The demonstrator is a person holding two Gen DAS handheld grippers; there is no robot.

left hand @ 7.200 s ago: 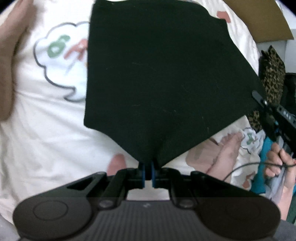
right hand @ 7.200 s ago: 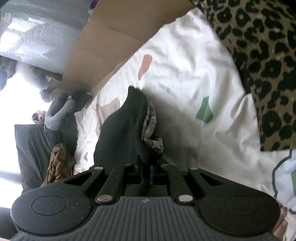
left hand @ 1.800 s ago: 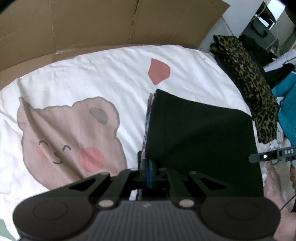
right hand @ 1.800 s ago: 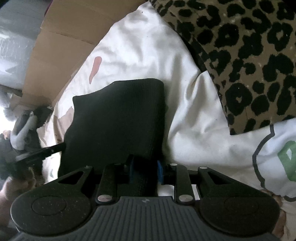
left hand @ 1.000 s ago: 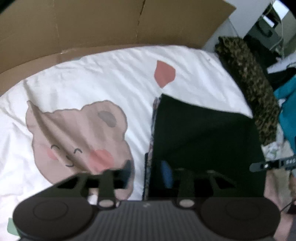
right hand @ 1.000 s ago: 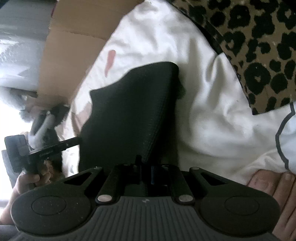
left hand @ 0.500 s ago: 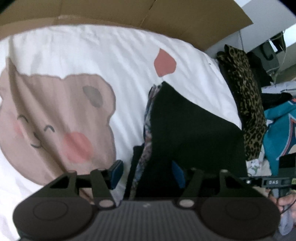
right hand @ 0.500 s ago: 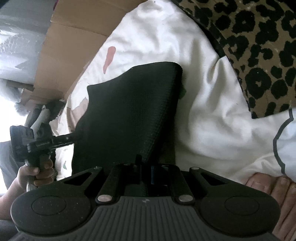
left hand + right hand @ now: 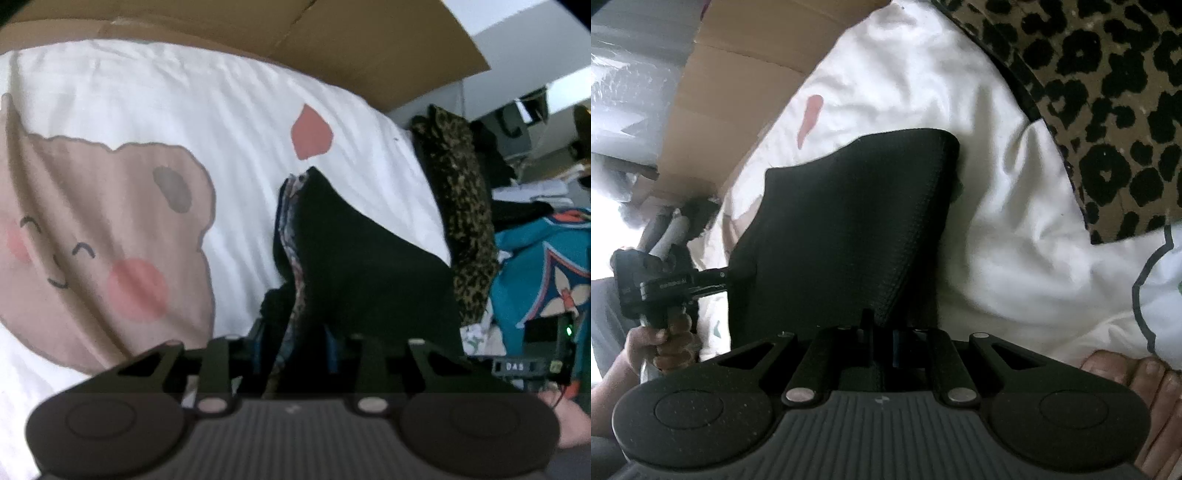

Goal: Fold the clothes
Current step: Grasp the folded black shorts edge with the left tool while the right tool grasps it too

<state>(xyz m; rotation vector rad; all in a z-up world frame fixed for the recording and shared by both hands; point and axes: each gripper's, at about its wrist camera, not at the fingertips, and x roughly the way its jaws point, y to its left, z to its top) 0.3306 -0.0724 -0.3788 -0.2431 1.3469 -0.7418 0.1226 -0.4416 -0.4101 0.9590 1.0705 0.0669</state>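
While the folded black garment [image 9: 369, 258] lies on the bear-print bedsheet [image 9: 147, 110], both grippers work its near edge. Left gripper [image 9: 293, 347]: jaws apart, straddling the layered edge (patterned lining showing), probably to gather all layers. Right gripper [image 9: 882, 339]: jaws pinched together on the near corner, apparently anchoring it.

The garment [image 9: 369, 266] covers the left gripper [image 9: 293, 349] fingertips in the left wrist view, so how tightly the jaws stand cannot be told. In the right wrist view the right gripper [image 9: 882, 341] fingertips sink into dark cloth. The sheet [image 9: 147, 110] bear print is cut off at the left edge. The leopard cloth [image 9: 1108, 92] runs out of frame. The whole left view is blurred.
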